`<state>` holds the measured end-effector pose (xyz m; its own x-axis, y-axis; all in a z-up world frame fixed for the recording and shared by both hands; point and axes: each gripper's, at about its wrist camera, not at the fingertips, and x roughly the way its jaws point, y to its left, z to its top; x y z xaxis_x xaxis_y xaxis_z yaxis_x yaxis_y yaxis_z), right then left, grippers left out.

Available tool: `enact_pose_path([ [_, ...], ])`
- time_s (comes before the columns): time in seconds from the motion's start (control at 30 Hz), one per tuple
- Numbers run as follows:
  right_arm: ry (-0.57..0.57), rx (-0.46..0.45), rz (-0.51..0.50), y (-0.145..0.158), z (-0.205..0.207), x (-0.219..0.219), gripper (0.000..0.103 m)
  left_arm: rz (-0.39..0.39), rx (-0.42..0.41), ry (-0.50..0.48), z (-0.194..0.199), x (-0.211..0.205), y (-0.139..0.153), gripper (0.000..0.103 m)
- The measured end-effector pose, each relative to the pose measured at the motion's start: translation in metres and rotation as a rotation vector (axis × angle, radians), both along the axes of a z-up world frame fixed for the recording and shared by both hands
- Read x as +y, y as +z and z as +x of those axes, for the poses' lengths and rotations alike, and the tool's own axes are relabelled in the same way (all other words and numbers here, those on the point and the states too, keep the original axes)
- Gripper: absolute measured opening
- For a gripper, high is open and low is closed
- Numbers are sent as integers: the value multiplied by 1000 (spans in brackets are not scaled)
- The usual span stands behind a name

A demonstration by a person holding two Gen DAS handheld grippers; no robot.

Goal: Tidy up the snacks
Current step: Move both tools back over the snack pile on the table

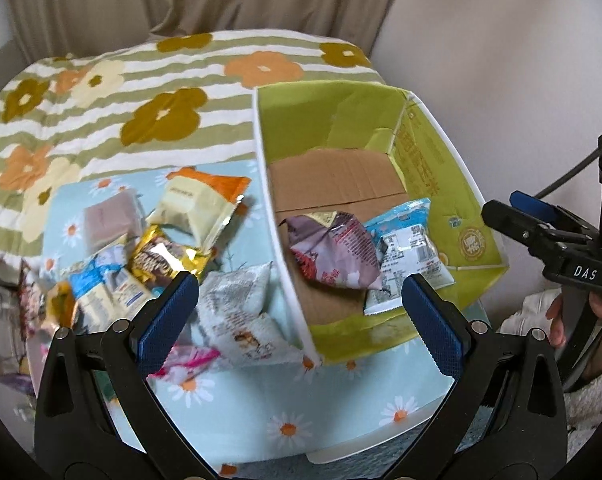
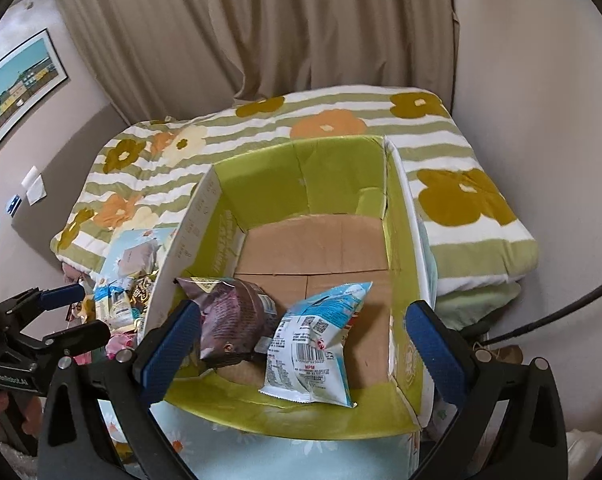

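A lime-green cardboard box with white outer walls and a bare brown floor (image 2: 301, 160) stands open on a pale blue daisy-print cloth (image 1: 285, 396), at the right of the scene; behind it lies a green-and-white striped blanket with big orange and olive flowers (image 1: 149, 80). Two packets lie in the box's near part — a crumpled purple-brown foil snack bag (image 2: 233, 316) on the left and a light blue and white plastic snack packet with a barcode (image 2: 317, 344) touching it on the right. The rest of the snacks sit in a loose heap on the cloth just left of the box: a cream and orange pouch (image 1: 199, 204), a gold chocolate wrapper (image 1: 167, 258), a white printed packet (image 1: 237, 312) against the box wall. The left gripper (image 1: 297, 312) hangs above the box's near left wall, its blue-padded tongs wide apart and empty; the right gripper (image 2: 301, 340) hovers over the two boxed packets, tongs likewise spread, gripping nothing.
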<state>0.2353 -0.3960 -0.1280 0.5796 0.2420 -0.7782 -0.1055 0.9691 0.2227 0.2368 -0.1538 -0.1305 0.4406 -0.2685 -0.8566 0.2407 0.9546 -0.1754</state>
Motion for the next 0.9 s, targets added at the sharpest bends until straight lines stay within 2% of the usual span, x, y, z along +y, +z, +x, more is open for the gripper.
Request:
enact_pose_path([
  [0.17, 63, -28, 10, 7, -1, 11, 102, -22, -15, 67, -16, 19, 13, 101],
  [0.47, 161, -100, -1, 23, -12, 60, 102, -34, -60, 150, -38, 67, 27, 101],
  [0.67, 196, -135, -2, 34, -22, 112, 102, -45, -83, 187, -63, 124, 31, 101],
  [0.9, 210, -111, 34, 30, -36, 187, 102, -39, -47, 182, -86, 202, 25, 101],
])
